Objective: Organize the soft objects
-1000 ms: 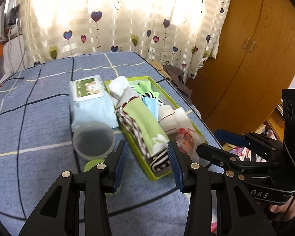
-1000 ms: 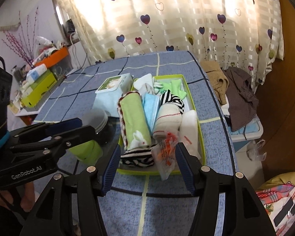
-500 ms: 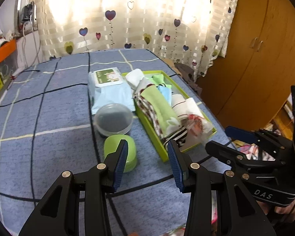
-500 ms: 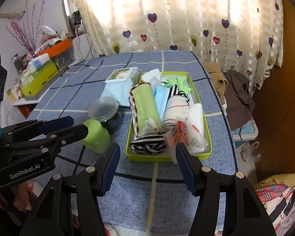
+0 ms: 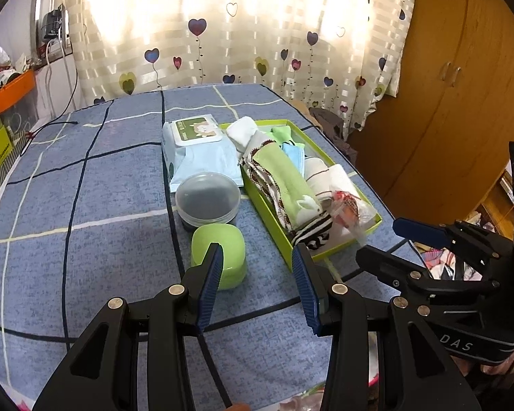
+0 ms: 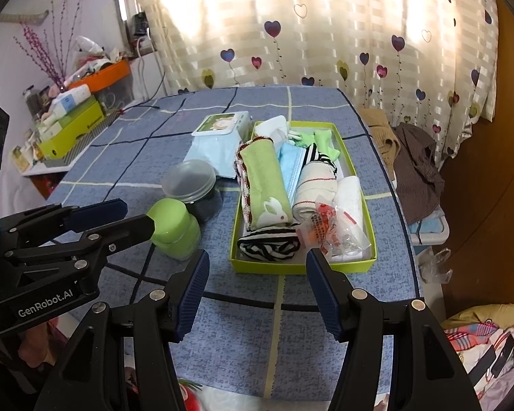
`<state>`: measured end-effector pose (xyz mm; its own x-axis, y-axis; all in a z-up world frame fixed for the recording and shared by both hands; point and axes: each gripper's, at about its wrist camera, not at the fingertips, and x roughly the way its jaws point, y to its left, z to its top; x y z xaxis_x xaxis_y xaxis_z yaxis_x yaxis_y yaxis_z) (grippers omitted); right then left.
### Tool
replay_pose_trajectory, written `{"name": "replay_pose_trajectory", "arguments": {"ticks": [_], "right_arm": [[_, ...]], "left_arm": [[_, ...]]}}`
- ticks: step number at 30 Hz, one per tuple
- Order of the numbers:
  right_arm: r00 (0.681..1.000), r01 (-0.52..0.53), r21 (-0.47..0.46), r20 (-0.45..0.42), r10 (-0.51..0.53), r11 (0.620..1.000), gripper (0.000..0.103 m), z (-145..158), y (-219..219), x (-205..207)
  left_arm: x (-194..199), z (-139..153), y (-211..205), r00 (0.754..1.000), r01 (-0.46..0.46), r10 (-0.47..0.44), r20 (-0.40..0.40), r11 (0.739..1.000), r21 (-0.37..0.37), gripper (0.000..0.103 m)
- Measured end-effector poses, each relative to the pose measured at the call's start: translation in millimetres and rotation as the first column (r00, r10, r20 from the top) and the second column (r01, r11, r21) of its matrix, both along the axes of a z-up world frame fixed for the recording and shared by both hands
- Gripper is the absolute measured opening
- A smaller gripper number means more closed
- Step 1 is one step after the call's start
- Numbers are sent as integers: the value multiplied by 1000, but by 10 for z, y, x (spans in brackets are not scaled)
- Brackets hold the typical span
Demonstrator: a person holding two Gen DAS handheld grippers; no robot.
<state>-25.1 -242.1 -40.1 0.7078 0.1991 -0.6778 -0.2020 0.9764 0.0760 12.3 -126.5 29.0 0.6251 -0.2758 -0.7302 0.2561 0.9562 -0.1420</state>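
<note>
I hold my left hand-held gripper [image 5: 255, 274] and right hand-held gripper [image 6: 257, 286] released and empty, both clear of the shallow lime-green cardboard tray [image 6: 300, 267]. Rolled cloths [image 6: 265, 185] lie packed side by side in it, probably to save space. At its nine o'clock sits a pale-blue wipes pack [image 5: 198, 154]. The worktop [image 5: 85, 222] wears a blue checked cover; a heart-print curtain [image 6: 325, 27] hangs behind.

Both hand-held grippers have drawn back toward the near edge of the worktop [image 5: 120, 205]. The left hand-held gripper [image 5: 257, 274] no longer hangs over the green tray [image 6: 301, 267]; the right hand-held gripper [image 6: 257, 281] has cleared its near rim.
</note>
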Motion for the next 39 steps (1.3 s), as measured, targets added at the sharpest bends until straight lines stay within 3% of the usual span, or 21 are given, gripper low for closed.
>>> {"name": "replay_pose_trajectory", "arguments": {"ticks": [39], "right_arm": [[1000, -13, -10, -11, 12, 1000, 59, -19, 94, 48]], "left_arm": [[110, -114, 36, 999, -12, 12, -39, 1000, 15, 43]]}}
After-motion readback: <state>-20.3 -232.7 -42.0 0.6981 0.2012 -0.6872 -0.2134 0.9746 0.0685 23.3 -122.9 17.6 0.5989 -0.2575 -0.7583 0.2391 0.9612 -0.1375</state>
